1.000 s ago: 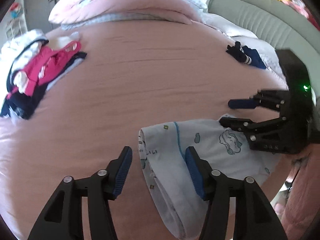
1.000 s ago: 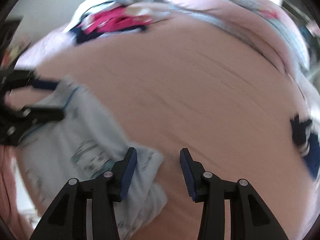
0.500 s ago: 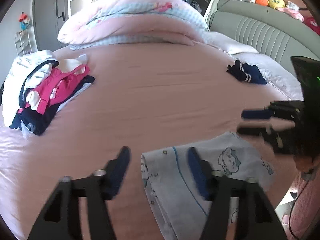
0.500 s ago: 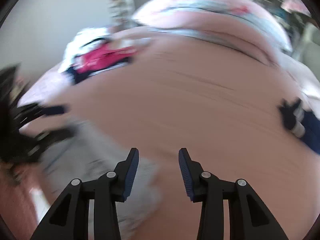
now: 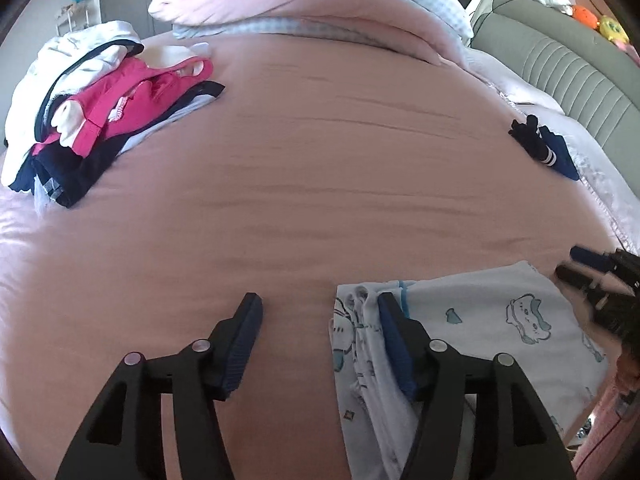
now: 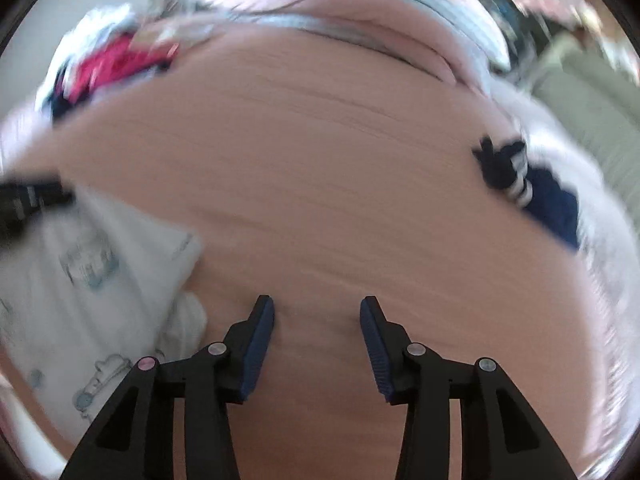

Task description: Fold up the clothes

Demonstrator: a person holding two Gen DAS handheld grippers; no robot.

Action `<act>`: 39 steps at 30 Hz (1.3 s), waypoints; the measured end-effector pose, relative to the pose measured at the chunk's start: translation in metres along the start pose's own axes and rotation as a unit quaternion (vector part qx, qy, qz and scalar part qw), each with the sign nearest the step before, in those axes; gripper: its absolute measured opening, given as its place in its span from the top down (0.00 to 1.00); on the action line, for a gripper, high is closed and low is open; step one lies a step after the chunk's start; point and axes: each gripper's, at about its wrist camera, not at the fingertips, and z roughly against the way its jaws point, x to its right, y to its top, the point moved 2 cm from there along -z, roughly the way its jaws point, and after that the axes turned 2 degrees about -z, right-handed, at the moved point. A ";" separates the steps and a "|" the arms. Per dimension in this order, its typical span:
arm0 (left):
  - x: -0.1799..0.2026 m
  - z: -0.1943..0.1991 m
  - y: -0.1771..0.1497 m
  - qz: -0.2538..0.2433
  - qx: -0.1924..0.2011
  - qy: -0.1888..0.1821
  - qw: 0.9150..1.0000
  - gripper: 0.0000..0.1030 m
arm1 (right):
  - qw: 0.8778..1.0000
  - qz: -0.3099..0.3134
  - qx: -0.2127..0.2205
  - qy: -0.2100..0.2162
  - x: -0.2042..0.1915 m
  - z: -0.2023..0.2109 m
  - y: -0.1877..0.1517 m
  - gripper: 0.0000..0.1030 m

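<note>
A folded white garment with blue cartoon prints (image 5: 480,328) lies on the pink bed near its front edge. It also shows in the right wrist view (image 6: 92,280), blurred, at the lower left. My left gripper (image 5: 318,334) is open and empty, hovering over the garment's left edge. My right gripper (image 6: 317,338) is open and empty over bare sheet, right of the garment. It shows in the left wrist view (image 5: 576,266) at the far right.
A pile of unfolded clothes, pink, white and navy (image 5: 92,116), lies at the back left. A dark navy garment with stripes (image 5: 548,150) lies at the right. A rolled pink duvet (image 5: 320,0) lies along the back. A grey headboard (image 5: 560,64) stands at the right.
Both grippers have lifted and pulled back from the folded garment, which stays on the bed. The right gripper has swung right, away from it.
</note>
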 end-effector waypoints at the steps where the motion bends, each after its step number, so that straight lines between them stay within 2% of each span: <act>1: 0.001 0.006 0.001 -0.001 0.005 0.000 1.000 0.45 | 0.999 -0.014 0.012 0.029 0.000 0.009 0.006 0.58; 3: 0.002 0.022 0.001 -0.007 0.022 0.002 1.000 0.45 | 0.996 -0.010 0.029 0.081 -0.014 0.019 0.016 0.58; 5: 0.003 0.040 -0.002 -0.012 0.033 -0.008 0.999 0.45 | 0.996 -0.004 0.019 0.082 -0.018 0.021 0.008 0.58; 6: 0.003 0.046 -0.006 -0.011 0.032 -0.026 0.999 0.45 | 0.997 -0.002 0.014 0.082 -0.019 0.022 0.004 0.58; 8: 0.009 0.052 -0.016 -0.016 0.011 -0.058 0.998 0.45 | 0.997 0.004 0.005 0.082 -0.023 0.024 -0.004 0.58; 12: 0.028 0.037 -0.024 -0.079 -0.020 -0.031 0.996 0.44 | 0.996 0.015 -0.014 0.083 -0.029 0.029 -0.021 0.60; 14: 0.024 0.033 -0.019 -0.068 -0.020 -0.031 0.997 0.37 | 0.996 0.020 -0.024 0.083 -0.033 0.031 -0.029 0.59; 16: 0.017 0.031 -0.016 -0.049 -0.022 -0.032 0.998 0.31 | 0.996 0.025 -0.033 0.083 -0.036 0.033 -0.037 0.51; 18: 0.013 0.030 -0.016 -0.037 -0.023 -0.038 0.998 0.31 | 0.995 0.031 -0.043 0.083 -0.040 0.036 -0.045 0.50; 21: 0.019 0.049 -0.013 -0.038 0.018 -0.046 0.998 0.33 | 0.992 0.034 -0.048 0.108 -0.037 0.048 -0.050 0.50; 22: 0.019 0.056 -0.009 -0.028 0.038 -0.065 0.997 0.33 | 0.991 0.034 -0.049 0.118 -0.035 0.053 -0.051 0.50; 24: 0.020 0.062 -0.004 -0.015 0.060 -0.084 0.995 0.33 | 0.990 0.031 -0.022 0.137 -0.028 0.063 -0.040 0.50; 27: 0.025 0.042 -0.004 -0.033 0.030 -0.048 0.998 0.33 | 0.990 0.030 0.009 0.136 -0.030 0.059 -0.007 0.50; 30: 0.023 0.027 -0.005 -0.022 0.004 -0.049 0.999 0.33 | 0.991 0.094 -0.004 0.092 -0.045 0.026 0.014 0.50; 32: 0.023 0.015 -0.011 -0.023 -0.020 -0.046 0.998 0.32 | 0.987 0.129 -0.029 0.091 -0.057 0.001 0.015 0.50; 34: 0.022 0.010 -0.016 -0.010 -0.029 -0.054 0.998 0.30 | 0.983 0.143 -0.048 0.109 -0.061 -0.015 0.007 0.53; 37: 0.021 0.007 -0.017 -0.005 -0.031 -0.059 0.998 0.29 | 0.981 0.149 -0.043 0.116 -0.059 -0.014 0.000 0.54; 39: 0.024 0.008 -0.018 -0.018 -0.027 -0.049 0.998 0.29 | 0.980 0.177 -0.029 0.084 -0.065 -0.015 -0.001 0.54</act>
